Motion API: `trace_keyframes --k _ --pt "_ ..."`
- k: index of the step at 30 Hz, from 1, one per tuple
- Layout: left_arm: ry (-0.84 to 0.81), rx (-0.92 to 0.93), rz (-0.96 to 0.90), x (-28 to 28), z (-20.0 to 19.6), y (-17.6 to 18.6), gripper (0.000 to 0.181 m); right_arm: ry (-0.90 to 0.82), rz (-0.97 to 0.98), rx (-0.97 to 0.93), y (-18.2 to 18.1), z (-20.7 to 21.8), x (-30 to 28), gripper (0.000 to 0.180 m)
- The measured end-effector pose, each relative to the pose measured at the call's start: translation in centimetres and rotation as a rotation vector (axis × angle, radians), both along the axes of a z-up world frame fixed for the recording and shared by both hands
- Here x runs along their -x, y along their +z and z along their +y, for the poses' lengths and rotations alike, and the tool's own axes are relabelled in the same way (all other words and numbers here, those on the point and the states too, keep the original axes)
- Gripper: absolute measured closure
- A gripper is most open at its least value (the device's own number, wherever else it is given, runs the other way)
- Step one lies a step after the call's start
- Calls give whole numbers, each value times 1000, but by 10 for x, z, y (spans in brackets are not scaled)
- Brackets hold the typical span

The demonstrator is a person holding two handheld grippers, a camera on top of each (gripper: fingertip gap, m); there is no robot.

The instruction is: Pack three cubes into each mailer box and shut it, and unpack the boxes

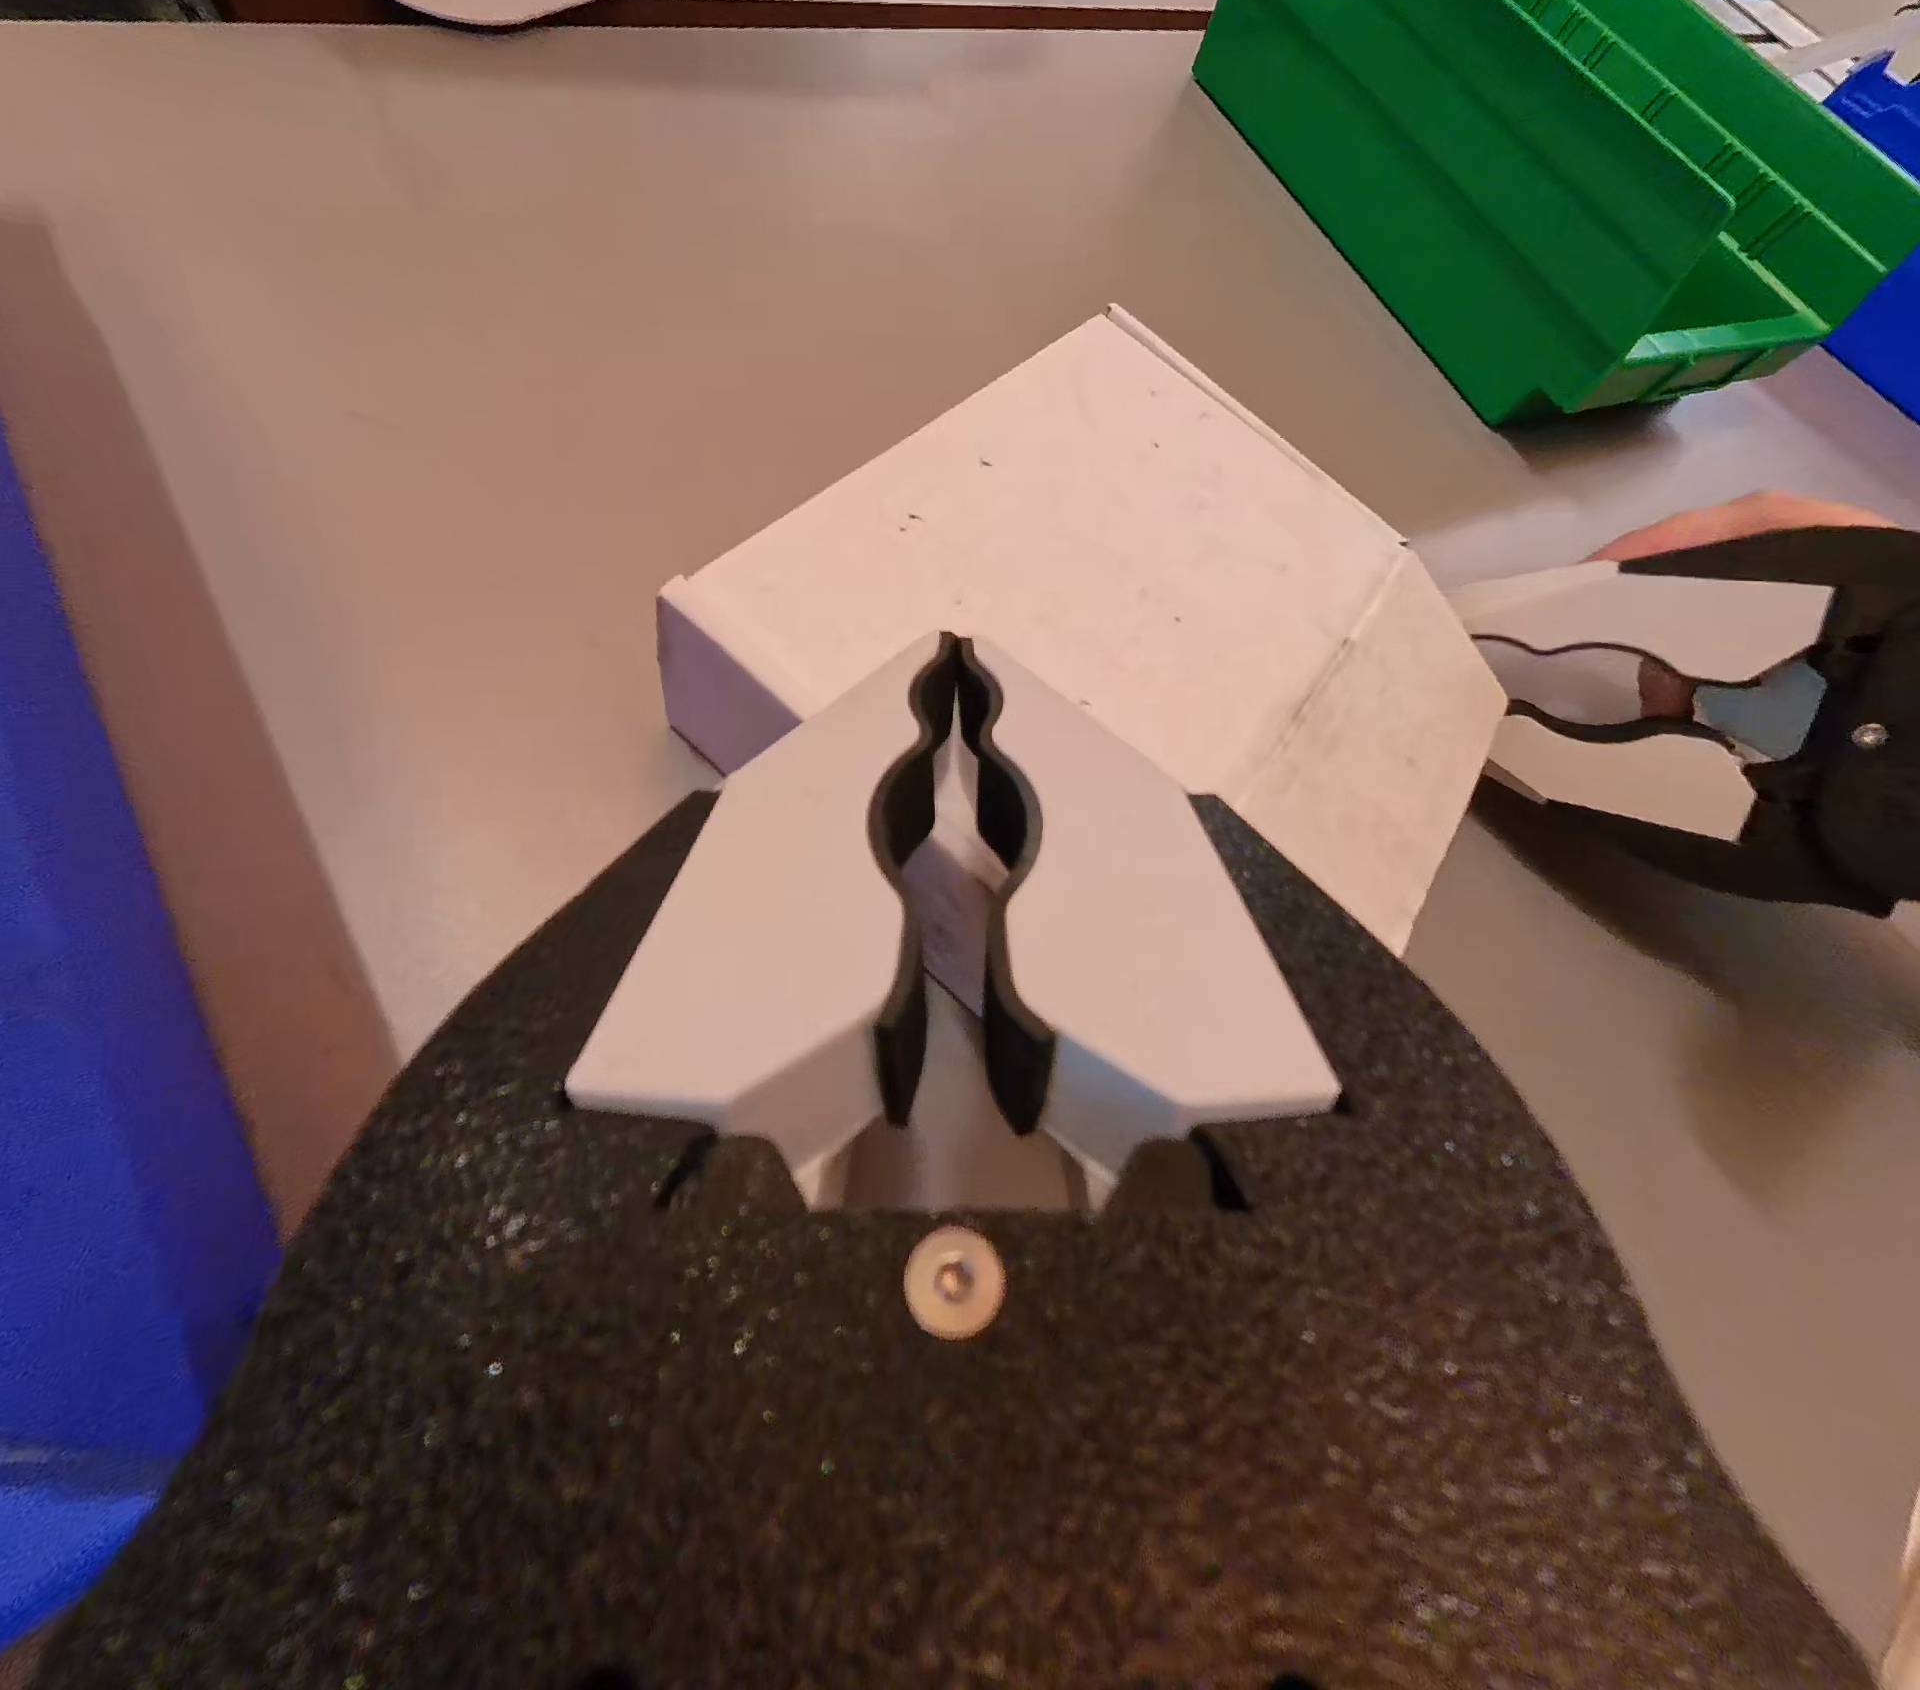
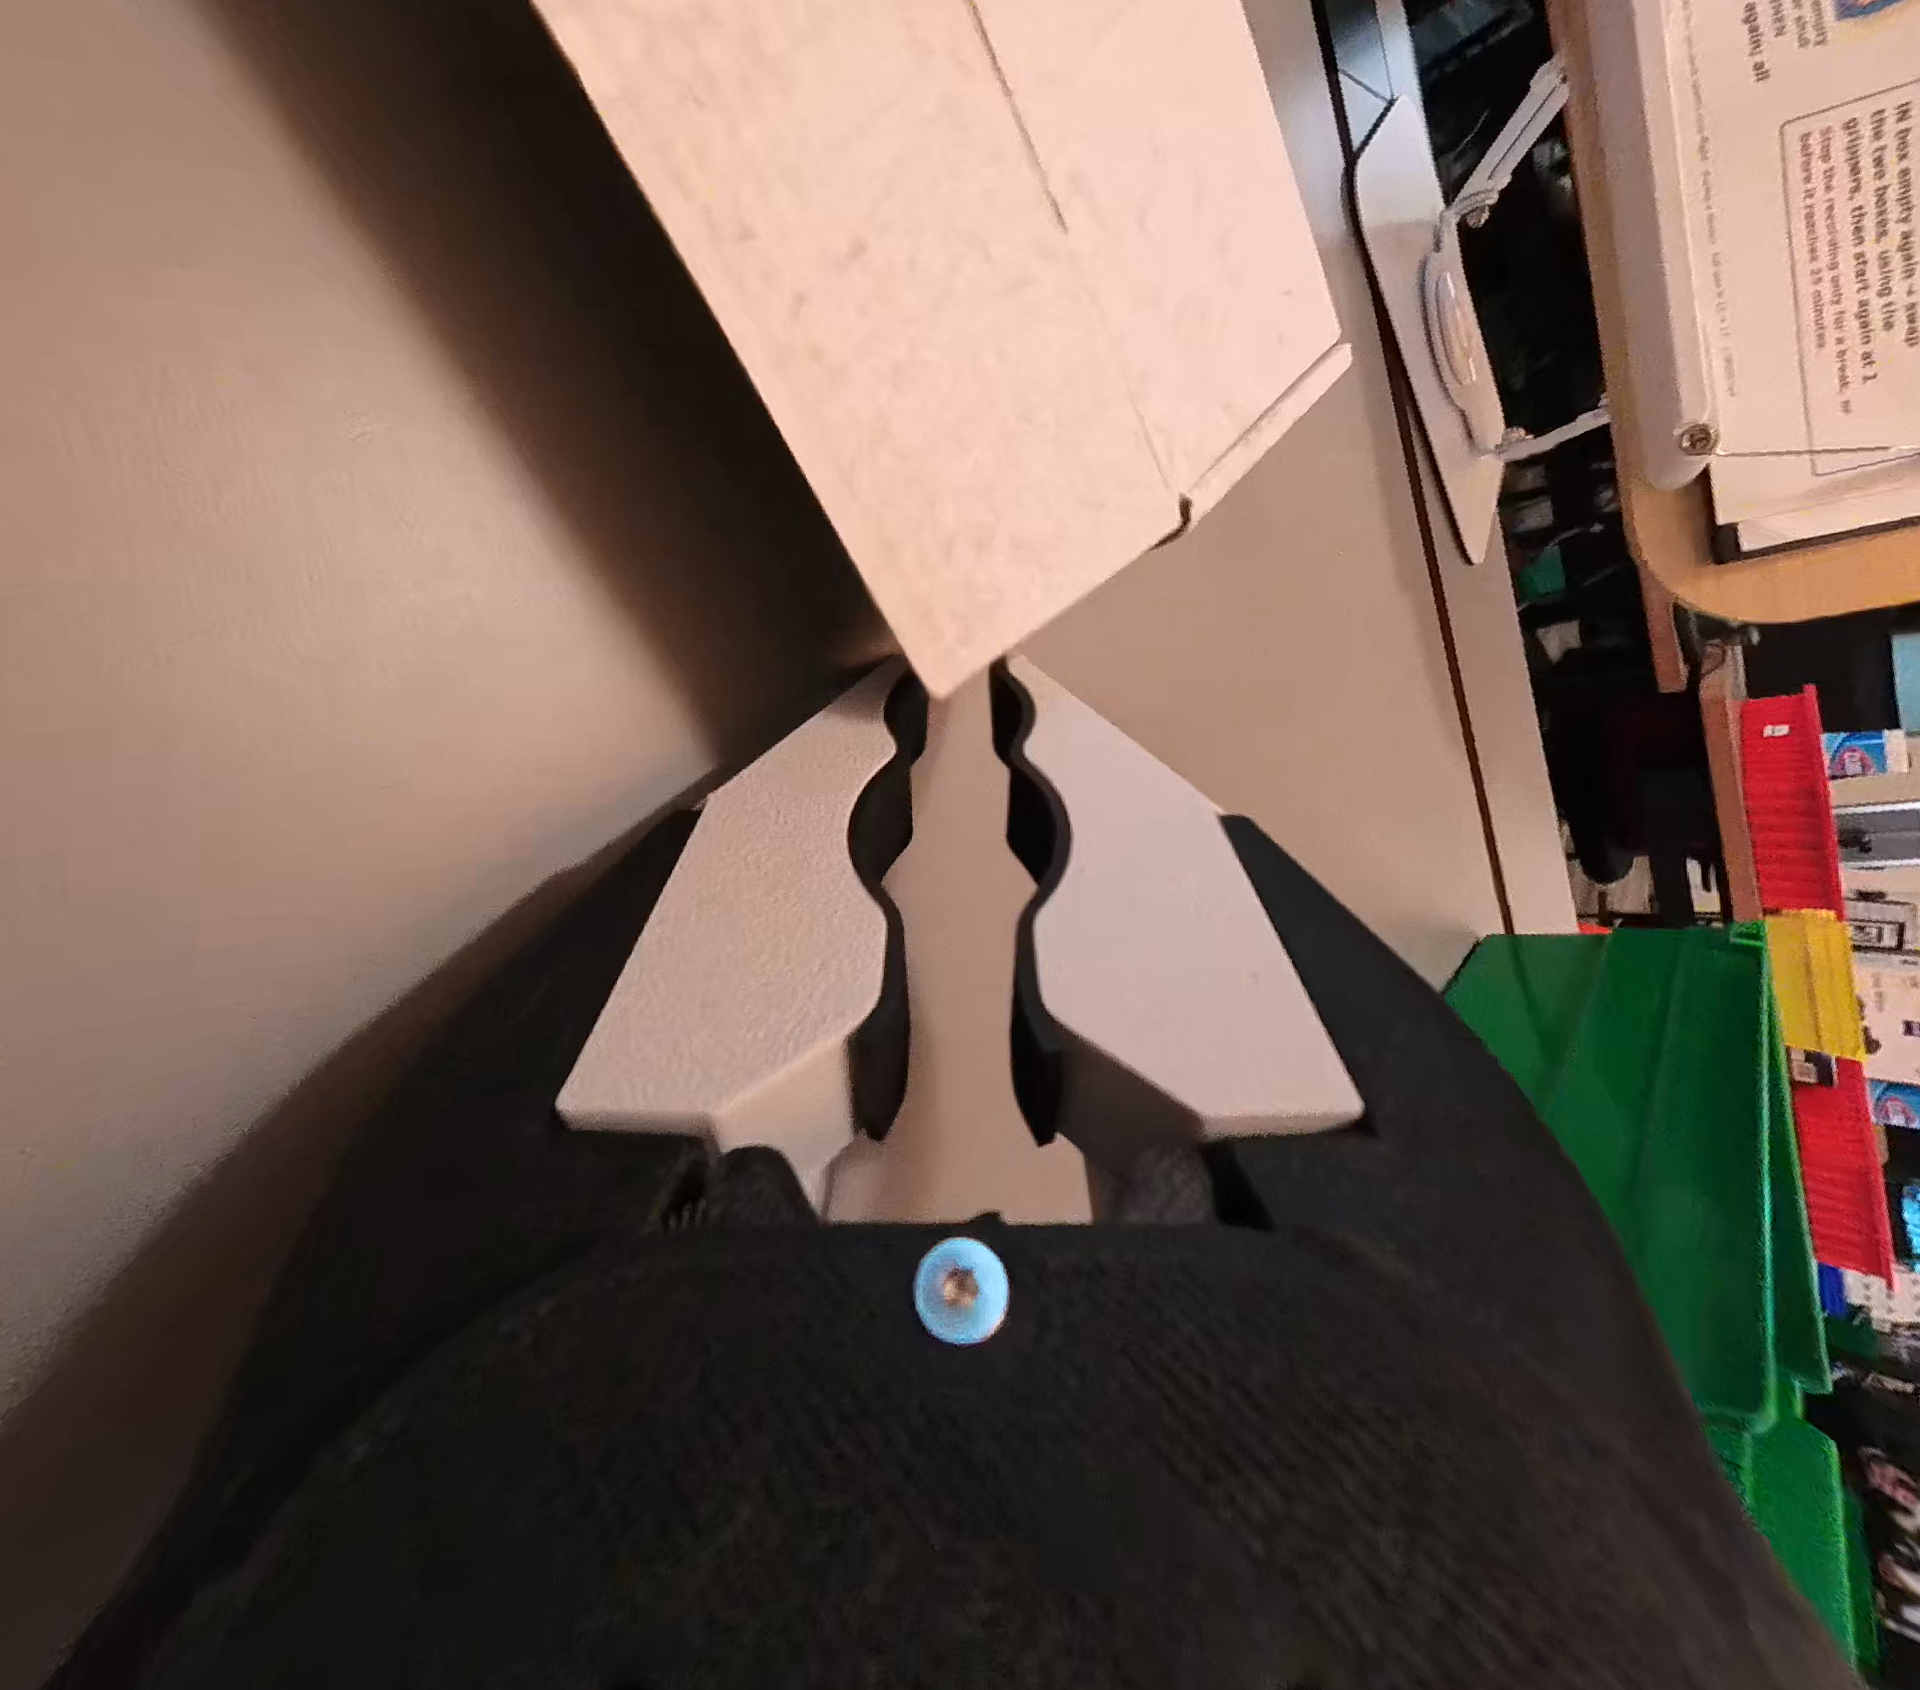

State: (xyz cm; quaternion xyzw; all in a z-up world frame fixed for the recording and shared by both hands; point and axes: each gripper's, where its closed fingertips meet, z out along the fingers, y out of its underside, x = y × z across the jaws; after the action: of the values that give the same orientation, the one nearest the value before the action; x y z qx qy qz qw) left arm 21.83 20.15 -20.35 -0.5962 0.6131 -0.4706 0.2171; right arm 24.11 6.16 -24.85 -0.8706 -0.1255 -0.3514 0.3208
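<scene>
Tabletop (image 1: 520,290) is carrying one shut white mailer box (image 1: 1091,580); left gripper (image 1: 954,653) jaws closed, pressing its lid; right gripper (image 2: 956,684) jaws slightly apart, nosing its corner.

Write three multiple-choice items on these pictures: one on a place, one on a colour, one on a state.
1. In the left wrist view, where does the green plastic bin stand?
A) beyond the flat white cardboard mailer box, to the right
B) on top of the box
C) left of the box

2. What colour is the box?
A) brown
B) white
C) blue

3. How do the tips of the left gripper stand?
A) wide apart
B) around a cube
C) together

Answers:
1 A: the bin sits on the grey table, farther off and rightward.
2 B: its lid shows white.
3 C: the tips touch, with nothing between them.
</scene>
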Motion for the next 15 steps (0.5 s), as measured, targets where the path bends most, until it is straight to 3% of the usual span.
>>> trace_keyframes --k 4,7,9,12,15 --pt "-1 -11 1 0 0 0 181 48 11 2 8 -21 1 162" --pt "-4 -27 2 0 0 0 181 99 201 -150 27 -27 16 157" --pt "-5 -32 2 0 0 0 181 124 304 -358 59 -19 16 156" --pt "-2 -38 1 0 0 0 181 77 394 -631 107 4 -5 170" --pt "7 -44 2 0 0 0 181 100 361 -655 118 41 -22 180"
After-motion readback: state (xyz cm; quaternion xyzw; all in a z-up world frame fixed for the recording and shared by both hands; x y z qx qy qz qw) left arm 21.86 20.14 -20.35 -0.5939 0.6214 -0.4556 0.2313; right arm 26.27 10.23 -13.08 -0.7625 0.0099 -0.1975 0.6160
